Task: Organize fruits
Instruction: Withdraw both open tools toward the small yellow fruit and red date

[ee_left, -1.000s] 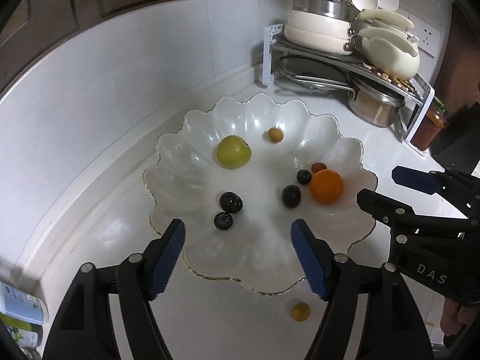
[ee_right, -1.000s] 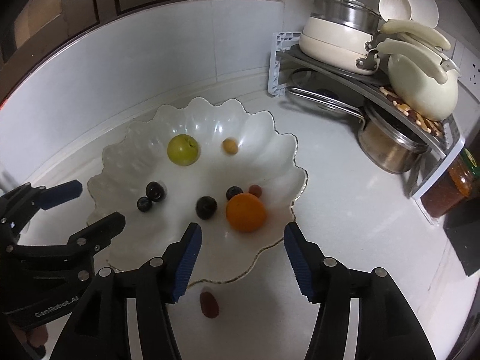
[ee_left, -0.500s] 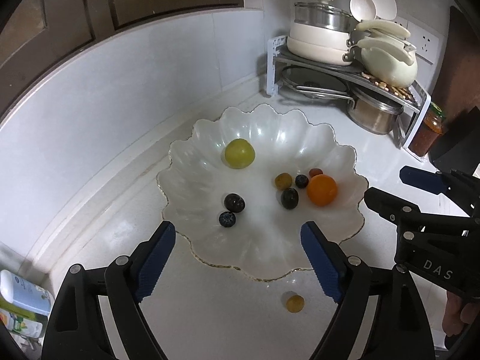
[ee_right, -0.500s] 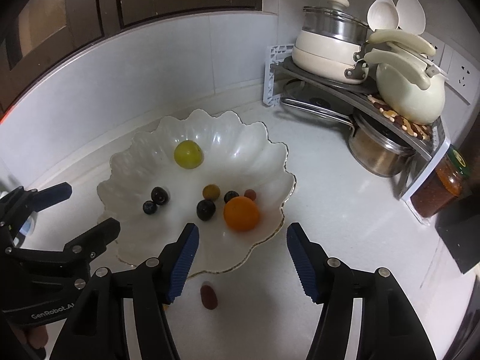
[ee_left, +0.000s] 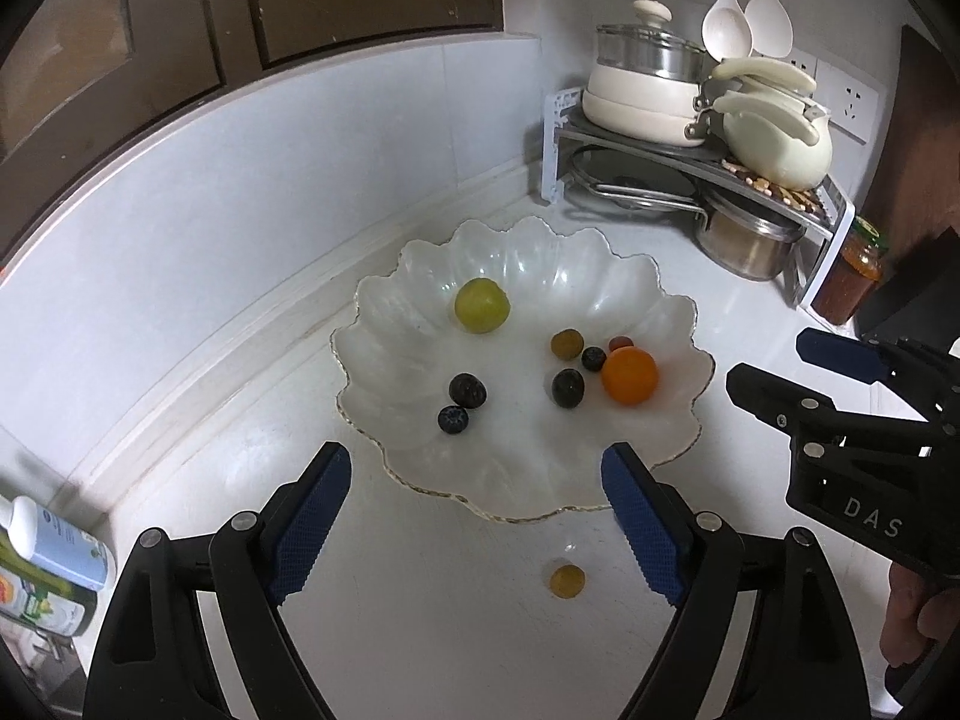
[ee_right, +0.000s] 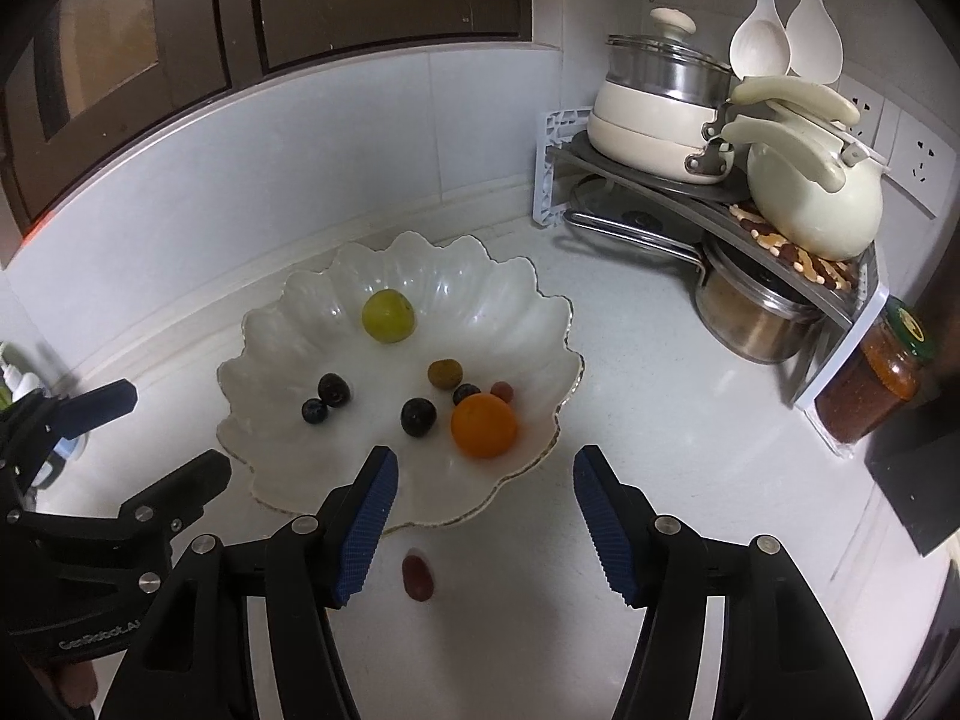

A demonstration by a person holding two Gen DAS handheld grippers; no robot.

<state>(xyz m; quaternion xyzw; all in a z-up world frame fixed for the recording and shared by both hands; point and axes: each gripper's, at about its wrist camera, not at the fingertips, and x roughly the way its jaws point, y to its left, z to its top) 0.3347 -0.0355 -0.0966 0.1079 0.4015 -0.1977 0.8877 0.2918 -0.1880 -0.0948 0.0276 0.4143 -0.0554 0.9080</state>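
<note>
A scalloped white dish sits on the white worktop, holding an orange, a green fruit and small dark berries. Both the left gripper and right gripper hover wide apart and empty just off the dish's near rim. A yellow berry and a red one lie loose on bare worktop beside that rim.

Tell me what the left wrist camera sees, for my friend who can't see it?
An open left hand-held gripper hovers over a white counter, just in front of a scalloped white dish holding an orange, a green fruit and several small dark and brownish fruits. One small yellow fruit lies on the counter outside the dish, and the right hand-held gripper waits open at the right.
</note>
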